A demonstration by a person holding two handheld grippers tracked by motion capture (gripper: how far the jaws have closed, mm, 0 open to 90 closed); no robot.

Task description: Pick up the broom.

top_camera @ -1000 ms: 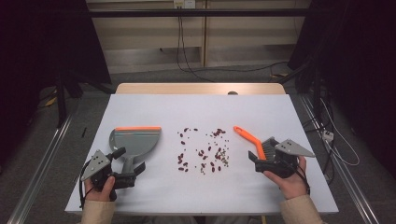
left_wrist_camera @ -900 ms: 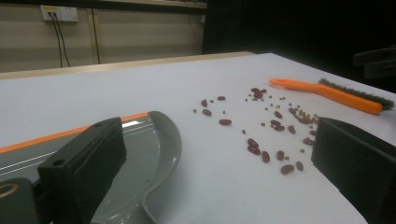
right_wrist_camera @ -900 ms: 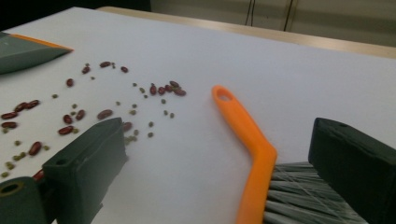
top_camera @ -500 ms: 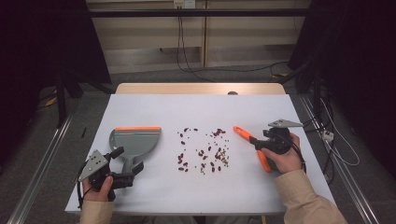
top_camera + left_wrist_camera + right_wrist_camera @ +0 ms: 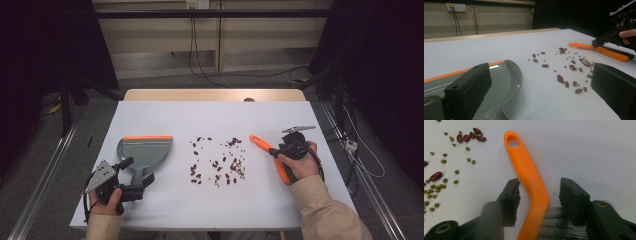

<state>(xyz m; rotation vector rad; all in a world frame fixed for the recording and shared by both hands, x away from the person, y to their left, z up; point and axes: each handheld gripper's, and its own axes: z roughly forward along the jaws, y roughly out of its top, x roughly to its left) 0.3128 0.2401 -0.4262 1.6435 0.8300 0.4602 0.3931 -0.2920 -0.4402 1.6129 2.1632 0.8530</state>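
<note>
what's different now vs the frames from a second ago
The right gripper moved from the near end of the orange brush up along it and now straddles the handle; its jaws have just been closing, with a gap still at one pad. The left gripper stayed by the grey dustpan. Brush, dustpan and scattered beans lie as before.

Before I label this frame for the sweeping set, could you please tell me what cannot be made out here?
- Brush bristles: right gripper view, cut off by the bottom edge and hidden behind the gripper.
- Right gripper grip: one pad meets the handle, the other stands apart; jaws have just been closing.
- Dustpan handle: high view, covered by the left gripper.
- Small green beans: high view, too small to count.
</note>
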